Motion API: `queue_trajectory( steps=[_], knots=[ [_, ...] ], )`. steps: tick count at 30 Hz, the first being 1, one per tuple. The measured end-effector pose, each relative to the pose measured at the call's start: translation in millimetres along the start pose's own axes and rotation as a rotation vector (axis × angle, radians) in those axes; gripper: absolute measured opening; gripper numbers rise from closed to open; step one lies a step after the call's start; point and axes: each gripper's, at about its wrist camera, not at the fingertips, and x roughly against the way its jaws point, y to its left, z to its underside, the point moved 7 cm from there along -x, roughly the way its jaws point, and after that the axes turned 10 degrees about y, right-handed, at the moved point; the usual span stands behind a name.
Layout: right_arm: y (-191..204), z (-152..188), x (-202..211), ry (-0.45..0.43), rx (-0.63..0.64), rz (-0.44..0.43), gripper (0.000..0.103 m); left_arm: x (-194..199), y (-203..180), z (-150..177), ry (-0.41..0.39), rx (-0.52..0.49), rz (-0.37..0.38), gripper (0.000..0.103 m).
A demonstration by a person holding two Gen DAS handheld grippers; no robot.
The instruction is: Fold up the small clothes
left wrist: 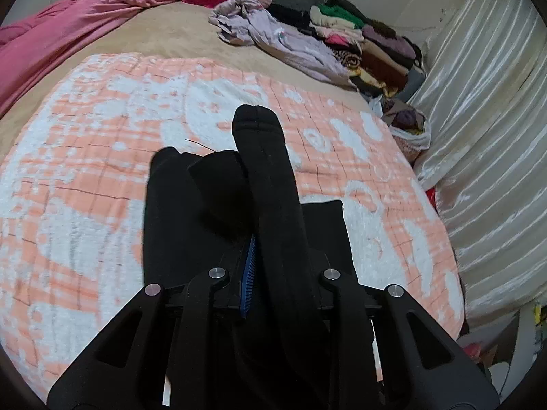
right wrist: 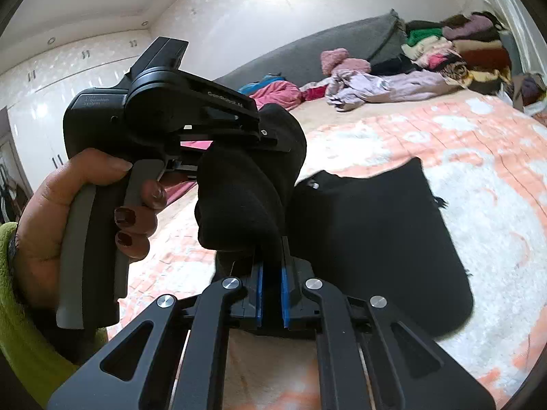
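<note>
While both of my grippers are pinched nearly closed, each has hold of the same black garment [left wrist: 270,184], a soft, matte knit piece with a rounded, seamed end. My left gripper [left wrist: 254,256] has its blue ribbed pads clamped on a long fold that rises straight ahead of it, with the rest hanging in dark flaps below. My right gripper [right wrist: 271,273] grips a bunched lump of the cloth just beyond its pads, and the left gripper [right wrist: 273,136], held by a hand [right wrist: 68,212] in a green sleeve [right wrist: 13,307], bites the same lump from above. A flat black panel [right wrist: 376,239] lies on the fluffy peach-and-white checked blanket [left wrist: 102,153] near the bed's middle. Along the far edge sit a crumpled lilac garment [left wrist: 273,30] and a stack of folded clothes [left wrist: 376,48].
</note>
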Motion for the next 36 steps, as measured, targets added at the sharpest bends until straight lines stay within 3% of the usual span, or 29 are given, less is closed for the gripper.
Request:
queue_trajectory(
  steps=[9,12,13,14,16,19,22,25,28,31,35,36],
  knots=[
    [-31.1,8.6,5.5,0.013,-0.067,0.027,0.007,-36.7,-20.2,2.5,0.034,-0.018,-0.017,0.018],
    [-39.7,12.7,5.3,0.027,-0.087,0.042,0.007,-43.3,-27.6,3.4,0.054,-0.024,0.048,0.038],
    [-43.5,14.9,5.5,0.032,-0.093,0.057,0.009,-41.1,-30.5,4.6,0.053,-0.021,0.088,0.052],
    [-46.7,16.1,5.8,0.033,-0.099,0.071,0.009,-38.3,-31.7,5.7,0.052,-0.015,0.126,0.059],
    [-57.3,20.5,5.8,0.044,-0.124,0.084,0.012,-29.7,-30.2,8.2,0.030,-0.006,0.153,0.059],
    [-71.6,28.7,9.0,0.068,-0.155,0.098,0.021,-11.0,-15.7,13.8,-0.031,-0.010,0.086,0.057],
    [-78.7,35.8,20.7,0.071,-0.160,0.123,0.023,2.2,9.5,22.8,-0.068,0.011,0.016,0.057],
    [-86.9,35.5,39.1,0.057,-0.168,0.160,0.027,2.1,32.4,34.1,-0.066,0.015,-0.057,0.057],
    [-95.1,21.0,58.7,0.007,-0.185,0.163,0.028,-7.0,44.0,48.7,-0.050,-0.012,-0.119,0.058],
    [-96.3,-2.3,61.5,0.001,-0.158,0.151,0.040,-22.2,43.7,59.8,-0.040,-0.051,-0.182,0.058],
    [-88.4,-37.0,40.5,0.061,-0.094,0.120,0.047,-21.1,41.6,63.3,-0.075,-0.095,-0.238,0.058],
    [-86.4,-42.5,33.0,0.084,-0.080,0.118,0.052,-20.1,41.3,63.5,-0.076,-0.101,-0.242,0.058]
  ],
)
